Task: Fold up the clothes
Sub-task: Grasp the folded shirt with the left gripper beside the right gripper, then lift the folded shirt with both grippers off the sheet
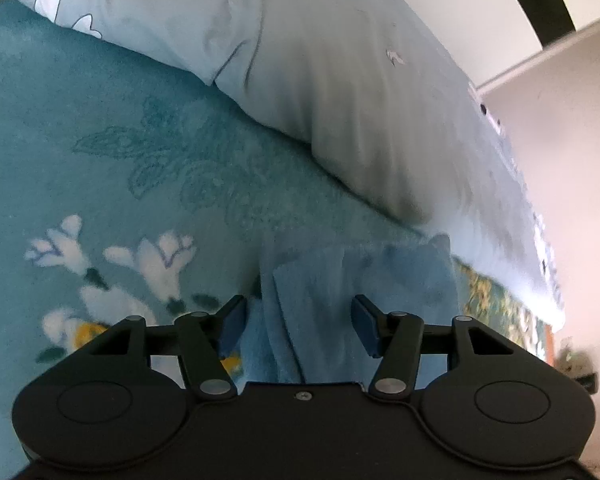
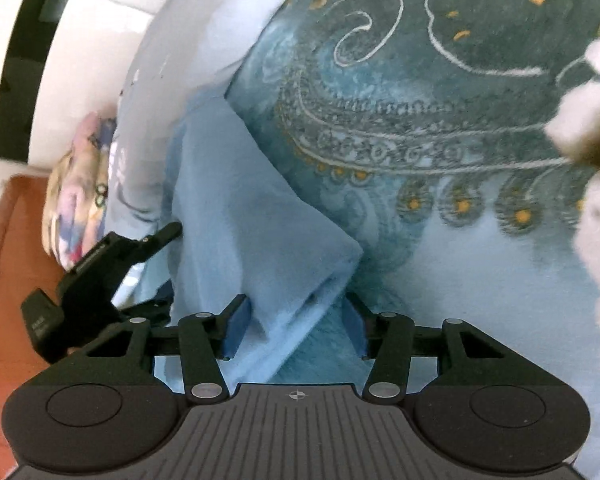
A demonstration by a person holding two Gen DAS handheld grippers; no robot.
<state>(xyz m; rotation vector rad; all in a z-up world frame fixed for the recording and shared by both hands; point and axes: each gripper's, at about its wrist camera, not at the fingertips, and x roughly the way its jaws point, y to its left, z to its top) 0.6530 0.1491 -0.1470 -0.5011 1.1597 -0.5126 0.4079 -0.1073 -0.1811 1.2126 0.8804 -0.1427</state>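
Below both cameras lies a light blue garment (image 1: 340,300), a soft fleecy cloth spread in folds on a bed covered by a teal blanket (image 1: 100,140). The garment serves as the landmark for everything else.

From the left wrist view, the left tool (image 1: 299,326) hovers just over the garment with its two blue-padded fingers (image 1: 233,326) spread wide, one on either side of a folded ridge of the cloth. Neither pad presses the fabric; the tool holds nothing. Beyond the garment, farther from the camera, rests a pale blue-grey pillow (image 1: 300,60) printed with white flowers. White flowers are also woven into the blanket to the left of the garment. A pale wall (image 1: 572,140) rises to the right of the garment.

From the right wrist view, the right tool (image 2: 296,326) also stands wide apart, its blue pads (image 2: 236,328) flanking a pointed corner of the garment (image 2: 260,220) that hangs between them. The fabric lies between the fingers, yet they are not closed on it. Beyond the garment the blanket (image 2: 420,100) shows a dark paisley pattern with gold dots. To the left of the garment the left tool (image 2: 100,272) is seen from the side, its fingertip right at the cloth's edge. A blurred white fluffy shape (image 2: 596,140) sits far right of the garment; what it is cannot be told.
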